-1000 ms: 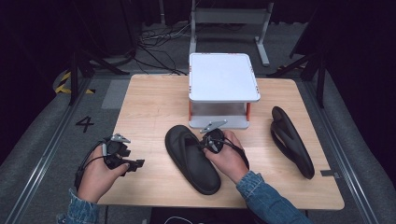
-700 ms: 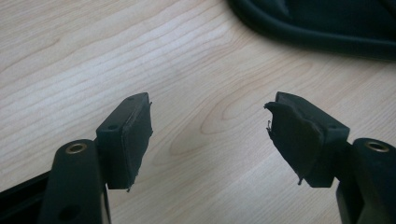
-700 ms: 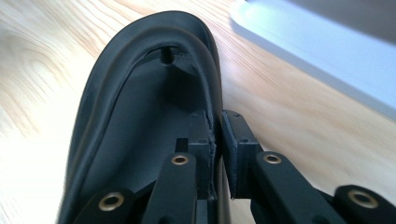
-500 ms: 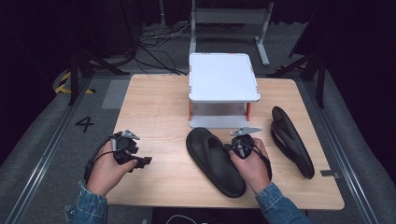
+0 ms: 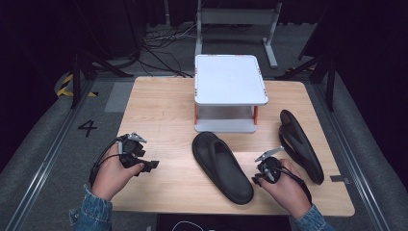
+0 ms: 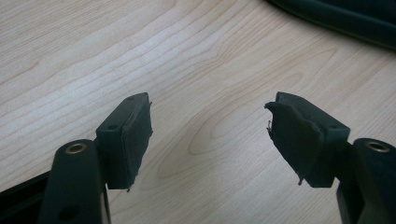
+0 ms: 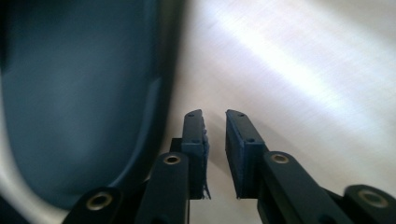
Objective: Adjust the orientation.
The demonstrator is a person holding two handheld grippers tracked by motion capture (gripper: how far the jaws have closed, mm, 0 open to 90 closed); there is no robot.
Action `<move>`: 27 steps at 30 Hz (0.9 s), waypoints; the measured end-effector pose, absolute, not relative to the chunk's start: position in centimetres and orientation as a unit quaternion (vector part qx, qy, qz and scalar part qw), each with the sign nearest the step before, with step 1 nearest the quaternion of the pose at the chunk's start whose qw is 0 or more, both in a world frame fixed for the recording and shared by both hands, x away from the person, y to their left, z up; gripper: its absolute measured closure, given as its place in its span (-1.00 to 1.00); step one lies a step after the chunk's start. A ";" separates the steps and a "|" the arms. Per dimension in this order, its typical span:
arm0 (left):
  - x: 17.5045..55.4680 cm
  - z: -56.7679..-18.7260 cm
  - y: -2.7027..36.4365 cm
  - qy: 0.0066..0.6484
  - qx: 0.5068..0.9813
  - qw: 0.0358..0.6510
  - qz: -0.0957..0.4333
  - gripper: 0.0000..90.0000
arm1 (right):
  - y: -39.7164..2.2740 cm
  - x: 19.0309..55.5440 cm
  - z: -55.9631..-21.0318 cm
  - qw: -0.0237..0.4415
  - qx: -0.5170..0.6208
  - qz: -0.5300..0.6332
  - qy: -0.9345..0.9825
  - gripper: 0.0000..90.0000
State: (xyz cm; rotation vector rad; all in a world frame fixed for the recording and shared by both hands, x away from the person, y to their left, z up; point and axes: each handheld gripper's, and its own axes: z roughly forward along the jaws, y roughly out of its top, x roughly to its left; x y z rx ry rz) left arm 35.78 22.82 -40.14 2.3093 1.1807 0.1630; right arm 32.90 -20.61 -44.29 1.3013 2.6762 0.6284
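Subject: a black foam slipper [image 5: 223,166] lying sole-down on the wooden table [image 5: 159,106], toe towards the white two-tier stand [image 5: 231,79], heel near the person's edge. Its mate [image 5: 300,144] lies well apart at the right side of the table.

Handling, as judged: moulded foam or rubber, so light, flexible and hard to damage. The matte surface should give the pads fair purchase. The body is too wide to span, so the raised side rim or the upper band over the toe is the sensible place to pinch. A grip at one end would probably let the far end droop.

Right gripper [image 7: 215,116]: jaws drawn almost together, having just closed a little further, with a narrow gap and nothing between them. It grips nothing. In its own view the slipper [image 7: 70,93] lies just to the left of the jaws, its rim close beside the left jaw. Contact cannot be confirmed.

Left gripper [image 6: 210,107]: jaws spread wide and empty above bare wood, at the left of the table, near but clear of the slipper.
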 end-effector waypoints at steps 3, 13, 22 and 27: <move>35.8 -40.1 22.8 0.439 0.855 0.267 0.063 -0.33 | -20.1 31.9 -44.2 0.033 0.411 0.208 0.887 0.89; 35.7 -40.2 23.0 0.441 0.855 0.268 0.062 -0.33 | -16.4 29.7 -44.0 -0.027 0.339 0.251 0.906 0.86; 35.7 -40.4 22.8 0.437 0.858 0.262 0.060 -0.33 | -13.0 30.0 -44.6 -0.024 0.308 0.357 0.882 0.61; 35.7 -40.3 23.0 0.440 0.855 0.265 0.062 -0.33 | -12.8 30.0 -44.3 -0.015 0.290 0.369 0.883 0.48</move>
